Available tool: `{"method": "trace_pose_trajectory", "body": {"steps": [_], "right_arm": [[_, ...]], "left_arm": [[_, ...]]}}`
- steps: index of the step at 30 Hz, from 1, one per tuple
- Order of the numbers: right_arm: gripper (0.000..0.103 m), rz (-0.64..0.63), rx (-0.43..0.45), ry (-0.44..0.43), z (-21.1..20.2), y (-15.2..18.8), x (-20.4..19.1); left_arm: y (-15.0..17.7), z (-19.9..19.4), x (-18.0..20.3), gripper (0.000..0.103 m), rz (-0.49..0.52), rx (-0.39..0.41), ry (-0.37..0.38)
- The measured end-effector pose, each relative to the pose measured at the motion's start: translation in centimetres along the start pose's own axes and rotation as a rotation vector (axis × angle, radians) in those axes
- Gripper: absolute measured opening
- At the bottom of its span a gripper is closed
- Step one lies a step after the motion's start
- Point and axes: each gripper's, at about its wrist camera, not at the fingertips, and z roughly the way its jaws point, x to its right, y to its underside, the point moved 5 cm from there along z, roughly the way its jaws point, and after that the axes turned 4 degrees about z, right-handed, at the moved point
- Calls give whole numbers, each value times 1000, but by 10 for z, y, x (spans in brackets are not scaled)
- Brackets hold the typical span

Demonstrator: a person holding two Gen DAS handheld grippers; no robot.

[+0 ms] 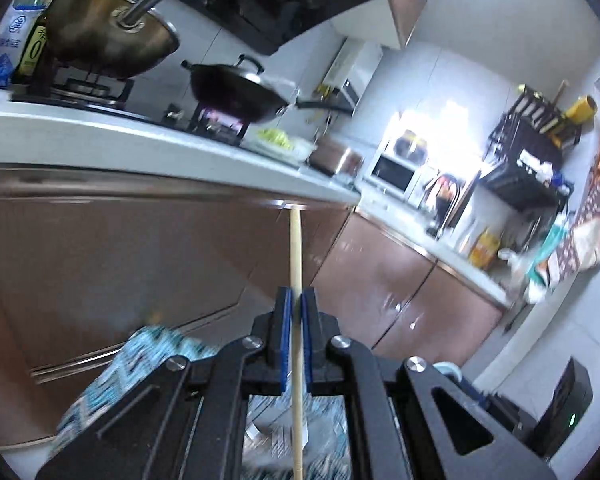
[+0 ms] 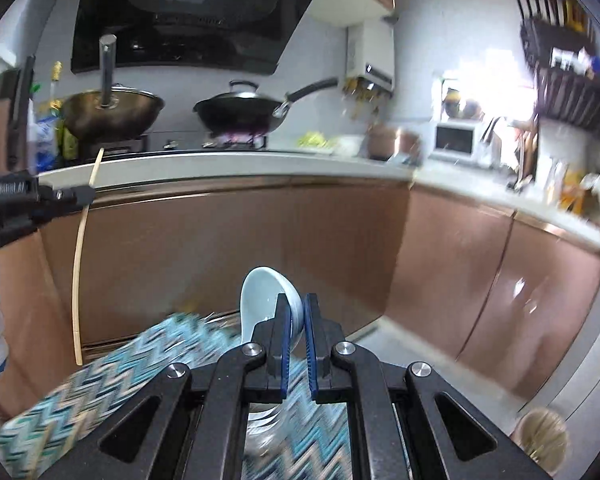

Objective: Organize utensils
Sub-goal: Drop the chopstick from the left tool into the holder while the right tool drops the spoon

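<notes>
A: Left tongs clamped tight on a thin, pale wooden chopstick. It stands almost upright between my blue pads, tip poking up toward twelve o'clock against the brown cabinet doors.

B: And your right?

A: Right tongs squeezed narrow on a glossy white ceramic soup spoon. The bowl of it sticks out past the pads toward eleven o'clock, handle running back down between them.

B: Can you see one hand from the other?

A: From the right wrist view, yes: my left tongs sit over at nine o'clock, with the chopstick hanging long below them and a short end above.

B: What's underneath?

A: A teal zigzag-patterned cloth, blurred, at seven o'clock. Both utensils are up in the air, clear of it.

B: Ahead of you?

A: White desk with a brass-coloured wok at eleven and a black lidded wok at twelve.
</notes>
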Motion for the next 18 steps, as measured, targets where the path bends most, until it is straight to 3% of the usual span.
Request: {"method": "trace_pose_trajectory", "body": {"steps": [7,14,18], "right_arm": [[7,-66,48,106,37,7,-2],[7,-108,30,162,65,45,-11],[9,-91,5,145,78,63,-12]], "left_arm": [[18,53,26,5,68,126,-88],[71,84,18,5,154,153,-182],[92,92,11,7,179,142,-201]]}}
